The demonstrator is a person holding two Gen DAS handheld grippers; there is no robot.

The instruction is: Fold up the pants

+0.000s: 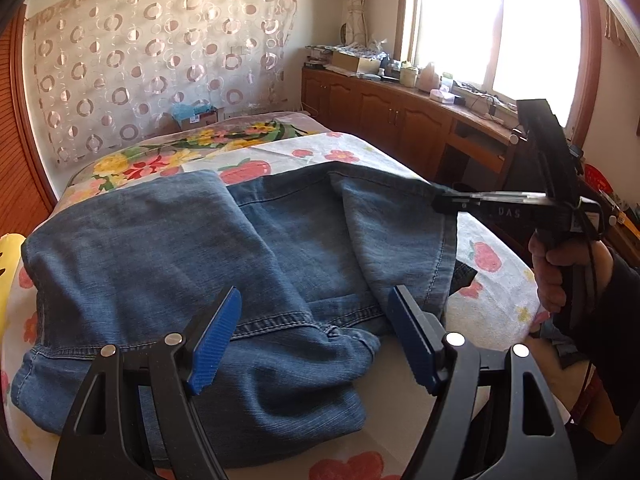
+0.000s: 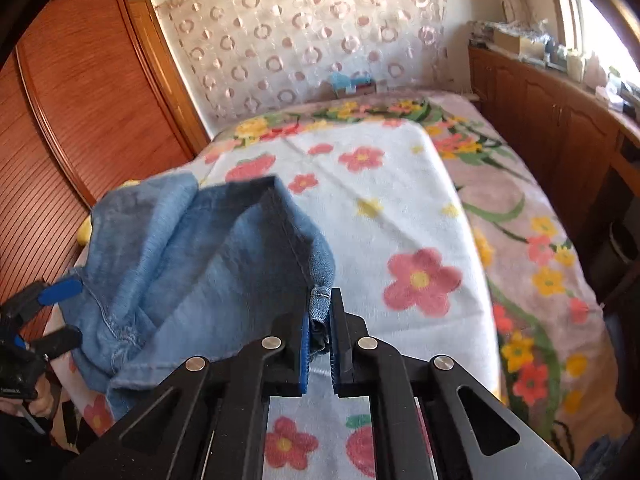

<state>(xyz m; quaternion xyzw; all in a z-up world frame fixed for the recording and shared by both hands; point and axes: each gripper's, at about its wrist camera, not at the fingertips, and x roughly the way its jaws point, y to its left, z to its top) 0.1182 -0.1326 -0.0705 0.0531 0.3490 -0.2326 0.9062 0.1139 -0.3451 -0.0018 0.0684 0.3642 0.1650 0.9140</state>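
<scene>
Denim pants [image 1: 168, 248] lie spread over a bed [image 1: 360, 148] covered by a white towel printed with red and yellow flowers [image 2: 380, 208], the blue cloth partly doubled over itself with one leg panel folded across the middle; the left gripper [image 1: 316, 336] hovers just above the near edge of the pants, its blue-padded fingers [image 1: 214, 340] spread wide with nothing between them, the stitched seam of the denim showing in the gap; the right gripper [image 2: 320, 340] is clenched on a corner of the pants, a small bunch of hem pinched between its blue pads and lifted off the bed, so that the cloth hangs from it in a slack fold toward the left of the right wrist view; from the left wrist view that same gripper reaches in from the right, a hand [image 1: 554, 276] wrapped round its handle; a patterned sheer curtain [image 1: 152, 60] hangs on the wall behind the bed; wooden cabinets [image 1: 384, 108] with a cluttered top run beneath a bright window [image 1: 496, 24]; a slatted wooden door [image 2: 72, 128] stands at the left.
</scene>
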